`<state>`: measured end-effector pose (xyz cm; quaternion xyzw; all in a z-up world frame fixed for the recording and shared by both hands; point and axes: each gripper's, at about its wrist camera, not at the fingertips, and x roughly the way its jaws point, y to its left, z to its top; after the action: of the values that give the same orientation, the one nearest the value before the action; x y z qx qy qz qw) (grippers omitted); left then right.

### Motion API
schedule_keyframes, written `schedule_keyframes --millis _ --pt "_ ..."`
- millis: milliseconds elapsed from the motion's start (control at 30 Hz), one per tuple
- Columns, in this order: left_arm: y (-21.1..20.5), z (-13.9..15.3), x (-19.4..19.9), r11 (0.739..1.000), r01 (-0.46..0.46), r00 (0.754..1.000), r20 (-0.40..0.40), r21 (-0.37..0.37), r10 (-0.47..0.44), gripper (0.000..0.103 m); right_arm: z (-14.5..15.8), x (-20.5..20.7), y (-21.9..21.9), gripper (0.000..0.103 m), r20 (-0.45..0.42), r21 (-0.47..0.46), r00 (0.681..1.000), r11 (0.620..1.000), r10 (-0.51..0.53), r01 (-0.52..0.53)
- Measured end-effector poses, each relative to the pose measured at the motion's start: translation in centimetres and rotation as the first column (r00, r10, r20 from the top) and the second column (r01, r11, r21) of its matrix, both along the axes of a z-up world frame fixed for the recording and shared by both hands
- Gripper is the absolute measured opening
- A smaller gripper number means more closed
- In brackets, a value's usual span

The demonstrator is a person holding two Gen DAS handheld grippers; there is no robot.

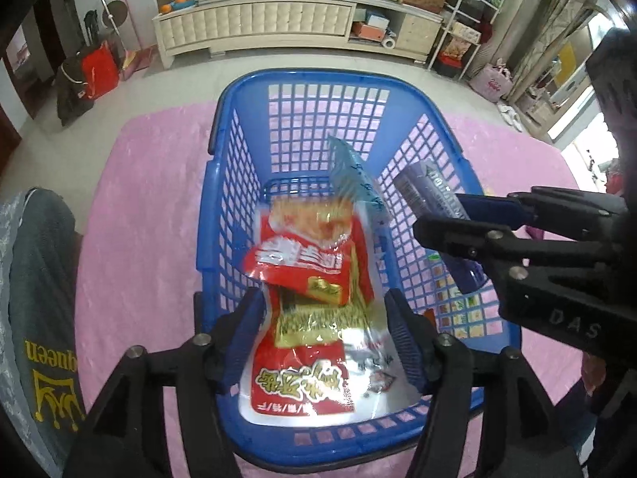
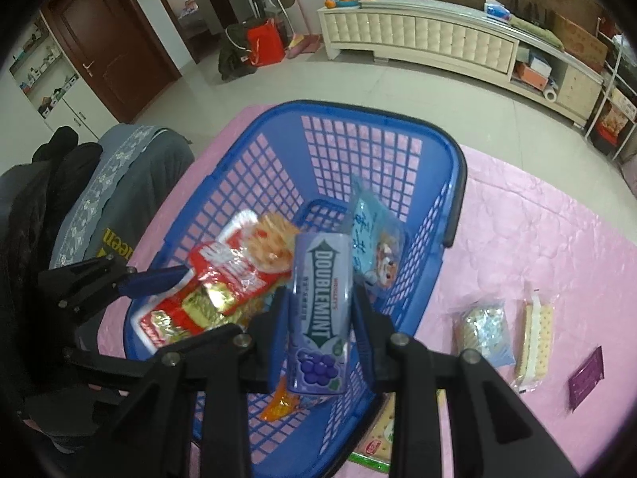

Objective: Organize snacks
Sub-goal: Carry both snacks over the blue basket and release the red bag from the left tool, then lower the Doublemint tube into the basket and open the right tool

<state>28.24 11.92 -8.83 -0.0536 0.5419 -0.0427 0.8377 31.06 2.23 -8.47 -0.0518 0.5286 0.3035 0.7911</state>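
On a pink quilted cloth (image 2: 529, 239) stands a blue lattice basket (image 1: 239, 183). Far left, a grey garment (image 1: 40, 279) bears yellow lettering reading "queen" above a crown emblem. Within the basket lie red-and-white snack packets (image 1: 306, 279) printed with Chinese characters too blurred to read; a pale blue packet (image 1: 358, 183) stands tilted against the right wall. The left gripper (image 1: 330, 338) hangs over the near end of the basket, its jaws apart on either side of the red packets and pressing on nothing. The right gripper (image 2: 318, 330) is clamped on a purple tin (image 2: 320, 310) labelled "DOUBLEMINT" on a green arrow, with a grape picture at its lower end; the tin is held above the basket's right side. Right of the basket, on the cloth, lie a silver-and-blue packet (image 2: 483, 328), a clear-wrapped stack of crackers (image 2: 535, 342) and a small purple card (image 2: 585, 378). A green-edged packet (image 2: 376, 446) shows just beside the basket's near corner.
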Motion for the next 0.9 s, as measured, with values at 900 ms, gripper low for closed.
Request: schedule_keyframes --millis 900 --pt "5.1 1.8 -3.6 0.994 -0.112 0.989 0.099 0.014 0.11 0.071 -1.6 0.4 5.4 0.035 -0.049 -0.027 0.998 0.998 0.05 -0.051"
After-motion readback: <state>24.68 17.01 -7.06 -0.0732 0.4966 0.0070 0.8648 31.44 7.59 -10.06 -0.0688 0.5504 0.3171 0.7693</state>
